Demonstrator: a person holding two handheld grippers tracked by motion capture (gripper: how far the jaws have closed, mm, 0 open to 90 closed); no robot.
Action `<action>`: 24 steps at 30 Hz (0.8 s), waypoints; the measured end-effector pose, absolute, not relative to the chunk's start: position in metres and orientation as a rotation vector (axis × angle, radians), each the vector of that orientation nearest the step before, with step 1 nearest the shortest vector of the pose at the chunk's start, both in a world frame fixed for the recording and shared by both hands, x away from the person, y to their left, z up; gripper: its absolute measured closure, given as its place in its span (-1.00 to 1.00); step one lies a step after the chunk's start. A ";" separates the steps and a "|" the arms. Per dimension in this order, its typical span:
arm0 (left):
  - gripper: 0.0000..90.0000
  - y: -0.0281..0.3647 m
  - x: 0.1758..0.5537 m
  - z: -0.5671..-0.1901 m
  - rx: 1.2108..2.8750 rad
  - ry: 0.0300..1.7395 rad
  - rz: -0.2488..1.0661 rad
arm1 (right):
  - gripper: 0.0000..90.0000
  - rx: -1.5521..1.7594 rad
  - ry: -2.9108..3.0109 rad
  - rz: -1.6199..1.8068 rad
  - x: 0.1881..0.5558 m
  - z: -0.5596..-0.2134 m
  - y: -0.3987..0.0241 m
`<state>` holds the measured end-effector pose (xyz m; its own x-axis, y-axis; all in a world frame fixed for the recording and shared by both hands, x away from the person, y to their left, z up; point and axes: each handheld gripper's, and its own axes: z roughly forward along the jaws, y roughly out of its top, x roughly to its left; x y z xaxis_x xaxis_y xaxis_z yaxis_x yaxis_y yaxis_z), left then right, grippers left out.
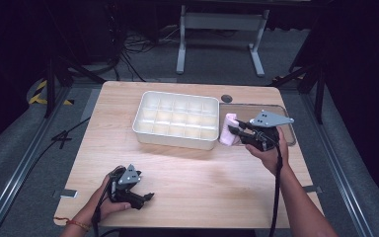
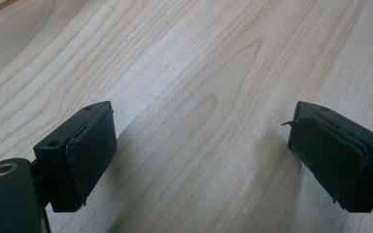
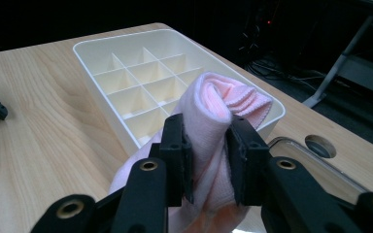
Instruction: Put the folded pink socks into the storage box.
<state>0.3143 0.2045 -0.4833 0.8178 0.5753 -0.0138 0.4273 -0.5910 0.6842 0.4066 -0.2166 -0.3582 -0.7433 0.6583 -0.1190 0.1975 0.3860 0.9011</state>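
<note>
Pale wooden bench [image 1: 187,173] is carrying a white compartment tray [image 1: 175,120] toward its far edge. Right tongs [image 1: 235,130] are gripping a rolled pink cloth [image 3: 213,121] just beside the tray's right end, over a clear lid [image 1: 286,123]. Left tongs [image 1: 148,197] are resting open near the front-left corner.

My divided organiser tray [image 1: 175,120] sits toward the far middle of the table [image 1: 192,182], with the clear lid [image 1: 286,129] lying just right of it. My right gripper [image 1: 233,129] holds the rolled cloth [image 1: 228,129] between tray and lid. My left gripper [image 1: 148,196] rests near the front-left edge, well apart.
</note>
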 end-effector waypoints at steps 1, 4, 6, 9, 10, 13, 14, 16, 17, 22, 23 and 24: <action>-0.77 0.204 0.314 -0.483 2.291 0.732 0.272 | 0.58 0.732 2.185 1.327 0.407 -0.357 -0.216; -0.77 0.204 0.314 -0.483 2.292 0.733 0.272 | 0.58 0.728 2.176 1.332 0.410 -0.354 -0.214; -0.77 0.204 0.314 -0.483 2.292 0.734 0.271 | 0.58 0.723 2.171 1.339 0.412 -0.352 -0.211; -0.77 0.204 0.314 -0.483 2.292 0.733 0.272 | 0.58 0.710 2.166 1.329 0.414 -0.348 -0.207; -0.77 0.205 0.314 -0.483 2.294 0.730 0.272 | 0.58 0.706 2.167 1.320 0.415 -0.347 -0.206; -0.77 0.205 0.314 -0.483 2.292 0.733 0.272 | 0.58 0.701 2.167 1.311 0.417 -0.345 -0.203; -0.77 0.204 0.314 -0.483 2.291 0.732 0.271 | 0.58 0.699 2.164 1.311 0.418 -0.344 -0.202; -0.77 0.204 0.314 -0.483 2.287 0.736 0.269 | 0.58 0.696 2.164 1.319 0.420 -0.342 -0.201; -0.77 0.204 0.314 -0.483 2.288 0.736 0.271 | 0.58 0.695 2.161 1.313 0.420 -0.342 -0.200; -0.77 0.204 0.314 -0.483 2.288 0.736 0.271 | 0.58 0.684 2.178 1.290 0.424 -0.343 -0.190; -0.77 0.204 0.314 -0.483 2.287 0.735 0.270 | 0.58 0.681 2.182 1.296 0.425 -0.343 -0.188; -0.77 0.204 0.314 -0.483 2.287 0.735 0.270 | 0.58 0.677 2.182 1.295 0.425 -0.343 -0.186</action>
